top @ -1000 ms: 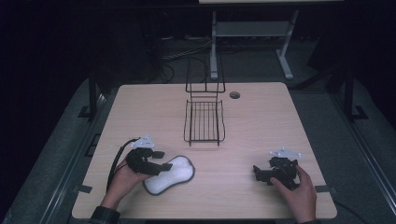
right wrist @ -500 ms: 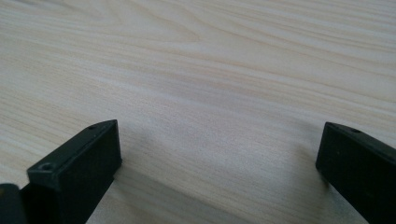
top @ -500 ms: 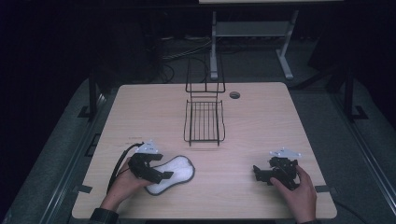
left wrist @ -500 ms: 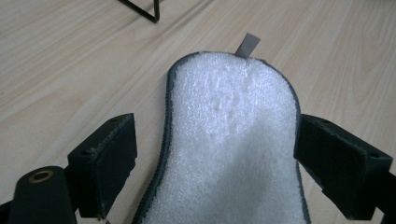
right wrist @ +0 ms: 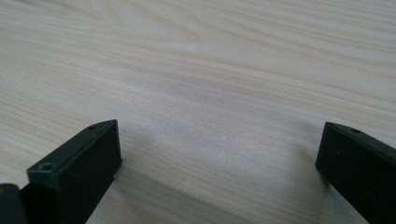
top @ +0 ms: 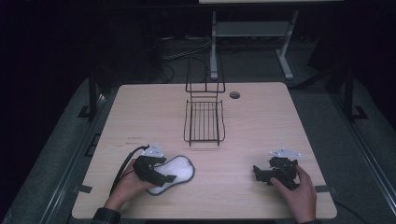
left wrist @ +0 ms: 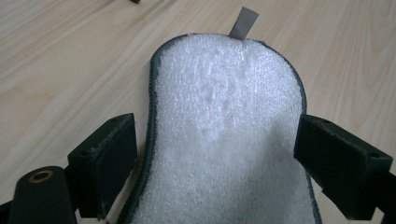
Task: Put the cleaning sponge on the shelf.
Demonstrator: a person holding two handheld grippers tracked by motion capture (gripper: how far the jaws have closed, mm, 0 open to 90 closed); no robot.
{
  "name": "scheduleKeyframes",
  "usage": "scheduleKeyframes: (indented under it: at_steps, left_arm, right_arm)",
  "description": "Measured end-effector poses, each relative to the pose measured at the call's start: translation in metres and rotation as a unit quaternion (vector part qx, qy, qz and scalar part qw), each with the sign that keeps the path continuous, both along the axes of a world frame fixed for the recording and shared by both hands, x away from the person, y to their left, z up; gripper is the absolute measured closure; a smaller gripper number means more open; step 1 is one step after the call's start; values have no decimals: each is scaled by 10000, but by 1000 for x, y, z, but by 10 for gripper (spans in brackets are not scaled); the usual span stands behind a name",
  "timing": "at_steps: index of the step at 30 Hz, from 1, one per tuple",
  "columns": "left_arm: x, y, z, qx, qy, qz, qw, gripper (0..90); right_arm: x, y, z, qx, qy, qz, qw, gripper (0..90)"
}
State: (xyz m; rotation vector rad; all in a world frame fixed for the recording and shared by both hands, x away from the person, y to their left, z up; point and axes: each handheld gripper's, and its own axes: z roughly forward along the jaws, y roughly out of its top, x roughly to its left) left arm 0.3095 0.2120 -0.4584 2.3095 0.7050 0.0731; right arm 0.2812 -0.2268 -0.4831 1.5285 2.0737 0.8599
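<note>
White terry insole (top: 173, 172), edged in dark grey, lies flat on the pale wood counter (top: 252, 126) at its near left, with a small grey tab (left wrist: 243, 22) at its far end in the left tool view. Left tool (top: 156, 171) sits over the insole's near end. Its jaws have just been opening and now stand wide, one on each side of the insole. The left pad (left wrist: 114, 161) stands just beside the dark rim; the right pad (left wrist: 336, 161) sits at the opposite edge, and contact there cannot be confirmed. No grip on the insole is seen. Right tool (top: 264, 173) rests at the near right of the counter, well apart from the insole, jaws wide with bare wood between them. Black wire rack (top: 204, 119) stands at the counter's far middle, apart from both tools. A round cable hole (top: 235, 95) lies just beside it.
</note>
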Motion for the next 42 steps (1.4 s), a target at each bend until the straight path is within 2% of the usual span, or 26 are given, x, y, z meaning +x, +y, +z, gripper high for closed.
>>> scheduleKeyframes:
  at_steps: [22,34,42]
  left_arm:
    - [-2,-8,-2,428,-89,-159,9989,131]
    - [-3,-10,1,479,-104,-327,9983,216]
    - [-5,-12,10,583,-274,-440,9970,262]
  right_arm:
    - [0,0,0,-1,-1,-1,10000,0]
    - [0,0,0,-3,-2,1,10000,0]
    - [0,0,0,-2,-1,2,10000,0]
